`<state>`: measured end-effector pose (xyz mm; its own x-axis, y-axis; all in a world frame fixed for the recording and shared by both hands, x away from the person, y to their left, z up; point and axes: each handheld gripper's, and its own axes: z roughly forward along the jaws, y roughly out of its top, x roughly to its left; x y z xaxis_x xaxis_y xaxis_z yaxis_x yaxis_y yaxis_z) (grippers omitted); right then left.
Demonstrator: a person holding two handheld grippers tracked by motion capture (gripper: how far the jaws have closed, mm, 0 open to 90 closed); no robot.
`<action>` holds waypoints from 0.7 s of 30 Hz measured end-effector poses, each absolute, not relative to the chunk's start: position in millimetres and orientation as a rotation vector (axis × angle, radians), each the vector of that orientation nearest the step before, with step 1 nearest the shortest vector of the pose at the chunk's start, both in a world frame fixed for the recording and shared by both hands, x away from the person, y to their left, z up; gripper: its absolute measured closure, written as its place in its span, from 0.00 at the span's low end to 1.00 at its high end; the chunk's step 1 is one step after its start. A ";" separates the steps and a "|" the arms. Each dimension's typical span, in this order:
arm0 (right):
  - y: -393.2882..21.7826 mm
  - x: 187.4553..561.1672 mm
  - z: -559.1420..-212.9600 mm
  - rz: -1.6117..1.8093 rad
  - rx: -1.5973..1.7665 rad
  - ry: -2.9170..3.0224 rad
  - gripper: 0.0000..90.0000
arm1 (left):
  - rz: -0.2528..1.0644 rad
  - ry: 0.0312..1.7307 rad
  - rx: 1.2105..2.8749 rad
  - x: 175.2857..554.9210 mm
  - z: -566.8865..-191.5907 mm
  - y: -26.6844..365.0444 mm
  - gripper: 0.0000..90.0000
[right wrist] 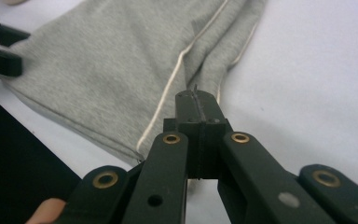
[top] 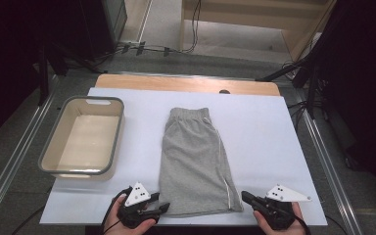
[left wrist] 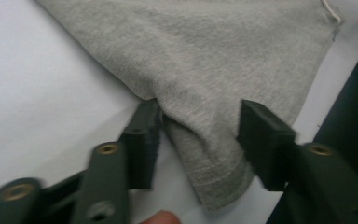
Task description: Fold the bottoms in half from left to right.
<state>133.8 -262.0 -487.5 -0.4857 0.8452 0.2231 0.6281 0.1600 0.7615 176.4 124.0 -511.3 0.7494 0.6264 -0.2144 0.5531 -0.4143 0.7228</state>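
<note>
Two grippers at the near hem of grey shorts (top: 194,164) on the tabletop (top: 264,132).
Left gripper (left wrist: 198,133): jaws spread, straddling the near-left hem corner. Right gripper (right wrist: 196,100): jaws pressed together beside the near-right hem.

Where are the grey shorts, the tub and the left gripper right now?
grey shorts (top: 193,161): high view, middle of the folded fabric.
tub (top: 118,128): high view, its grey right rim.
left gripper (left wrist: 198,126): left gripper view, between the fingertips, at the hem corner.
</note>
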 end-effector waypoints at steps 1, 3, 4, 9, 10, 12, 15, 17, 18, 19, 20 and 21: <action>-260.9 134.1 -487.9 1.248 1.420 2.181 0.96 | 0.106 0.884 2.114 176.5 -511.5 123.9 0.69; -256.8 136.4 -490.8 1.266 1.413 2.202 0.80 | 0.084 0.883 2.118 177.6 -511.6 124.8 0.79; -253.9 138.0 -493.0 1.272 1.406 2.221 0.75 | 0.073 0.882 2.120 178.2 -512.0 125.1 0.84; -235.4 148.1 -507.4 1.191 1.404 2.303 0.60 | 0.062 0.856 2.137 178.9 -508.0 127.2 0.96; -231.5 149.7 -510.3 1.162 1.413 2.307 0.60 | 0.061 0.851 2.135 178.5 -506.2 128.9 0.96; -225.7 152.0 -514.9 1.132 1.436 2.313 0.61 | 0.063 0.843 2.130 177.6 -502.0 134.3 0.96; -218.0 150.4 -516.9 1.121 1.410 2.343 0.73 | 0.072 0.846 2.129 176.3 -496.6 145.8 0.97; -213.6 149.0 -517.4 1.118 1.389 2.361 0.81 | 0.072 0.847 2.134 175.6 -494.9 152.5 0.97; -211.8 148.5 -517.2 1.126 1.387 2.371 0.86 | 0.072 0.847 2.142 175.3 -495.0 154.2 0.97; -210.8 148.3 -516.7 1.129 1.381 2.381 0.90 | 0.075 0.843 2.159 175.2 -495.1 155.3 0.97; -210.0 148.2 -516.3 1.132 1.373 2.390 0.92 | 0.073 0.843 2.167 175.3 -496.0 155.3 0.97; -209.5 148.2 -515.7 1.136 1.368 2.398 0.93 | 0.071 0.841 2.169 175.5 -496.9 155.0 0.97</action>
<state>148.2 -209.5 -515.7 -0.5705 0.7909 0.2214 0.6723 0.2948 0.6790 175.5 155.0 -496.9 0.7784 0.5900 -0.2144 0.5454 -0.4665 0.6963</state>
